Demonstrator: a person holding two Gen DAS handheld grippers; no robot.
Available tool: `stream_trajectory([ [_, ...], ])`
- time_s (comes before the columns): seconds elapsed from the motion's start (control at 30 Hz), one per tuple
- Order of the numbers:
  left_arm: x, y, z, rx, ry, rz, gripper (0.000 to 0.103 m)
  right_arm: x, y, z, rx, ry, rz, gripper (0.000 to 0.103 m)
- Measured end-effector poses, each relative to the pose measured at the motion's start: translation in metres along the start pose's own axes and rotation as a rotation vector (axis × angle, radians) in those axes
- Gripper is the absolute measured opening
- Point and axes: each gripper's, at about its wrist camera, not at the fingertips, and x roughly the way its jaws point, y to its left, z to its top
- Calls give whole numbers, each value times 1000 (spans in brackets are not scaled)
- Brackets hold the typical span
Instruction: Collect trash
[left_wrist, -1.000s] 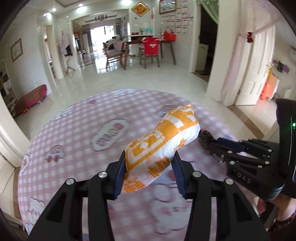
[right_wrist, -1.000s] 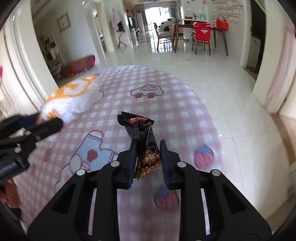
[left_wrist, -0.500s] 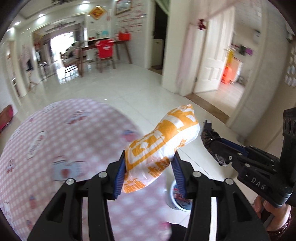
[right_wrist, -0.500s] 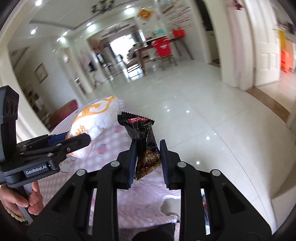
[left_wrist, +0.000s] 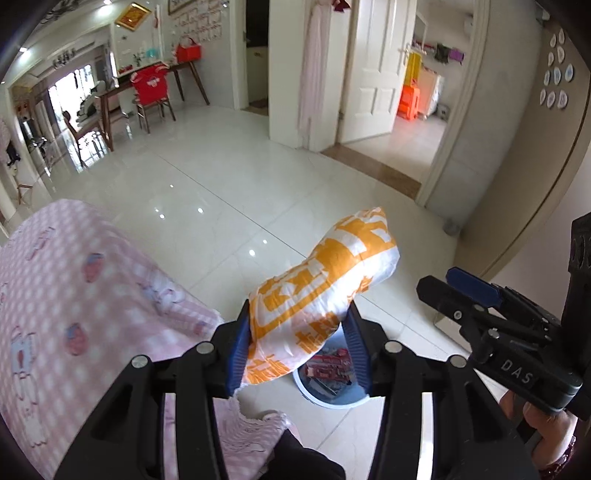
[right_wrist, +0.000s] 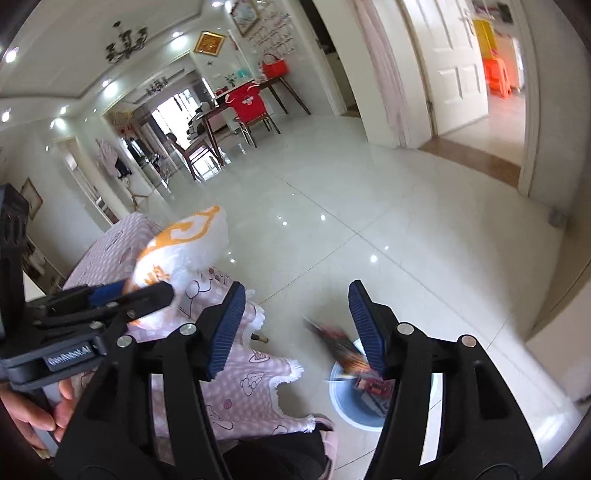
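My left gripper (left_wrist: 297, 343) is shut on an orange-and-white snack bag (left_wrist: 321, 288) and holds it in the air above a light blue trash bin (left_wrist: 332, 395) on the floor. The bag also shows in the right wrist view (right_wrist: 181, 251). My right gripper (right_wrist: 295, 328) is open and empty. A dark snack wrapper (right_wrist: 338, 349), blurred, is in the air just above the bin (right_wrist: 354, 406). Red wrappers (left_wrist: 328, 367) lie inside the bin.
The table with its pink checked cloth (left_wrist: 74, 314) is at the left, its edge next to the bin. Glossy white floor tiles (right_wrist: 351, 221) stretch ahead. A white door (left_wrist: 373, 66) and a dining table with chairs (left_wrist: 147, 92) stand far off.
Both grippers swung right, from over the table to above the bin. My right gripper opened and let go of the dark wrapper, which now falls toward the bin. The left still holds the bag.
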Motion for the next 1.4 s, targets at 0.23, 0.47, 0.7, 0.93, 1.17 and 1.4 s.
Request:
stream_trajectory([
  [0.23,26,-30,-6,50,53,-25,47,-12,-19,-11,17,-10,-45,58],
  [0.47,42,-56,-9,88,86,-53,47,-29,-37,-14,43,-48,-97,60],
  [0.7,51,-73,-7,89,91,-101,51,-52,-60,-18,130,-125,-114,62],
  [0.93,57,-79,-3,34,95,-141,79,-73,-70,-19,159,-180,-162,65],
  [1.17,17,-59,-9,-32,36,-69,81,-80,-51,-20,127,-155,-133,66],
  [1.4,-71,-41,-20,-50,-123,63,87,-103,-1,-17,34,-165,-65,69],
])
